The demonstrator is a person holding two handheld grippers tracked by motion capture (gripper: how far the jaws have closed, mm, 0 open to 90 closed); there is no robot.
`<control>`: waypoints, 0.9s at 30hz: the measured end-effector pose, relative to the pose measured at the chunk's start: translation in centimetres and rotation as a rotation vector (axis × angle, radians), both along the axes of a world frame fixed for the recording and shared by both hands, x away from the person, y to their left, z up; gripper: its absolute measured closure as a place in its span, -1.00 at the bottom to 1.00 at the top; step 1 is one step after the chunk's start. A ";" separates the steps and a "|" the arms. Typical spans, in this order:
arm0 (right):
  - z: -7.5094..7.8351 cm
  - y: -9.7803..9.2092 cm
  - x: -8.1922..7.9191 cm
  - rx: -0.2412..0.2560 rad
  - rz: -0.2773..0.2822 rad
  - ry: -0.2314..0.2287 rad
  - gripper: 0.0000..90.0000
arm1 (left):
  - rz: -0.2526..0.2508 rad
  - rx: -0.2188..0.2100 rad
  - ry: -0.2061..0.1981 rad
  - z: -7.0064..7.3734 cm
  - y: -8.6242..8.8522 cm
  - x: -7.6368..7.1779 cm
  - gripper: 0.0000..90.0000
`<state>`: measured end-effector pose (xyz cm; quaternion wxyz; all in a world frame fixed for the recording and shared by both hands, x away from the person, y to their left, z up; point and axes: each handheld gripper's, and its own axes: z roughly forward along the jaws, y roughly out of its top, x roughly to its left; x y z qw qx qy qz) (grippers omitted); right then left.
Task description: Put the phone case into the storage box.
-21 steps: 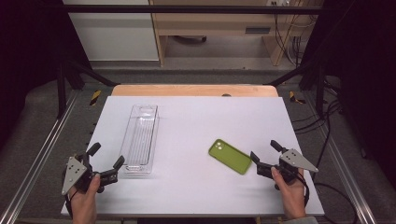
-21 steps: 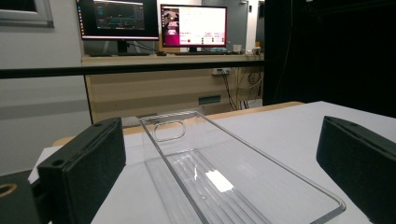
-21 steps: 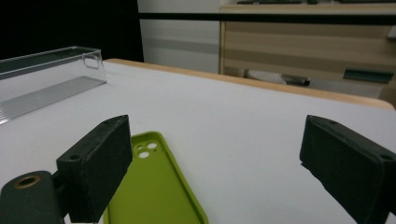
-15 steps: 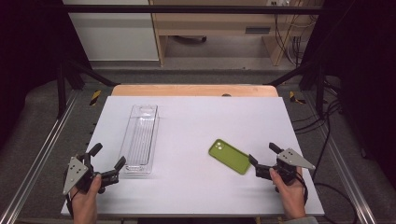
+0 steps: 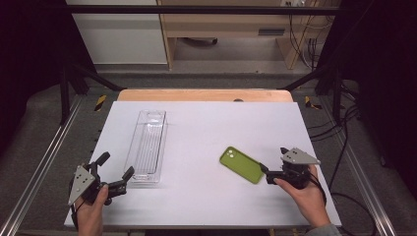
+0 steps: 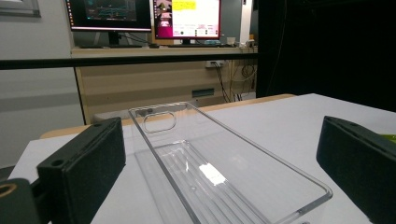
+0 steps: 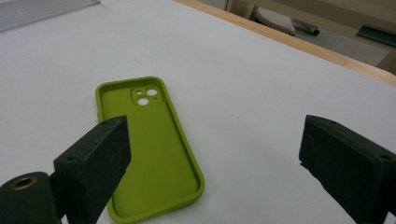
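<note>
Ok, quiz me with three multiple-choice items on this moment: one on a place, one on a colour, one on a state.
1. Where does the tray lie?
A. ahead of the left gripper
B. beside the right gripper
C. off the table

2. What colour is the phone case?
A. black
B. green
C. red

3. How do the right gripper's jaws stand?
A. shut on the case
B. shut on nothing
C. open

Key: 1 A, the left gripper view looks along the tray; 2 B, green in both views; 3 C, the right gripper view shows a wide gap, the case by the left jaw.
</note>
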<state>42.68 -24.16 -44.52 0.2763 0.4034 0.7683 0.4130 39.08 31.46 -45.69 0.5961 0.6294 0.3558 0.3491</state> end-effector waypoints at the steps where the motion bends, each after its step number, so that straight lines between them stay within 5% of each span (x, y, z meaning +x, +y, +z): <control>1: 0.4 0.0 0.2 -0.020 0.010 0.005 -0.76 | 0.000 0.001 0.000 0.0 0.0 0.0 -0.98; 11: 2.4 0.8 3.2 -0.192 0.104 0.142 -0.70 | -0.002 -0.001 0.003 0.0 0.0 0.0 -0.98; 27: 2.7 2.7 6.2 -0.306 0.189 0.277 -0.62 | 0.003 -0.006 0.002 0.0 0.2 0.0 -0.98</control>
